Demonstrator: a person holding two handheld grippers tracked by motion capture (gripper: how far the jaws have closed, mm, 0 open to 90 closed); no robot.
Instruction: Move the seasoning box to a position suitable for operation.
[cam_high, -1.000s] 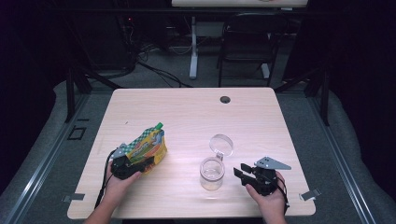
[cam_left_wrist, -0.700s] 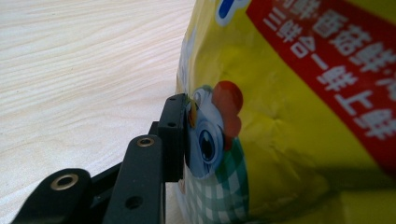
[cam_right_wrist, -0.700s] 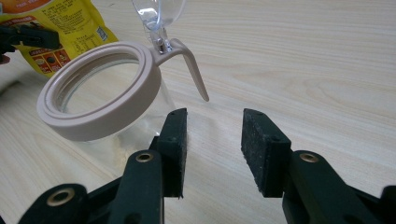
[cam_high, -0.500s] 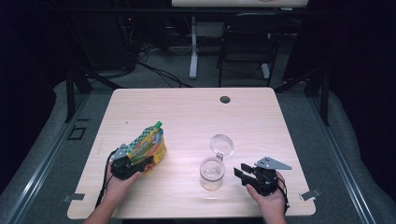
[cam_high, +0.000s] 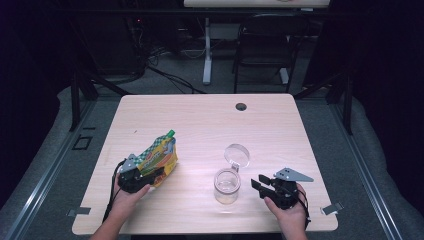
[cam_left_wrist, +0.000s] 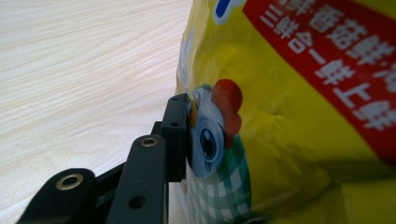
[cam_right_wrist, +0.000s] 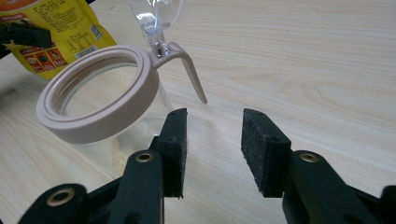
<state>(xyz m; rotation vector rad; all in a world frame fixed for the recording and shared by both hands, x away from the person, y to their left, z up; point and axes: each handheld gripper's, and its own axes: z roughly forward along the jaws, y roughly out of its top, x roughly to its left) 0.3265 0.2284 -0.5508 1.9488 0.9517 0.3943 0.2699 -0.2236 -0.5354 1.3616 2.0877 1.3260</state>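
Yellow pouch (cam_high: 159, 159) now sits pinched in the left gripper (cam_left_wrist: 187, 135), whose jaws have just been closing, while the right gripper (cam_right_wrist: 214, 149) waits spread beside the open jar (cam_right_wrist: 98, 93), ready for pouring.

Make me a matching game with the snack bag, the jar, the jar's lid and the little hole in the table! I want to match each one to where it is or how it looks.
Things:
1. yellow pouch
2. glass jar
3. clear lid
4. table hole

Places or states:
A. flipped open, hinged at the rim
B. near the table's far edge
C. between the left gripper's jaws
D. standing just left of the right gripper, mouth open

Pairs: 1-C, 2-D, 3-A, 4-B
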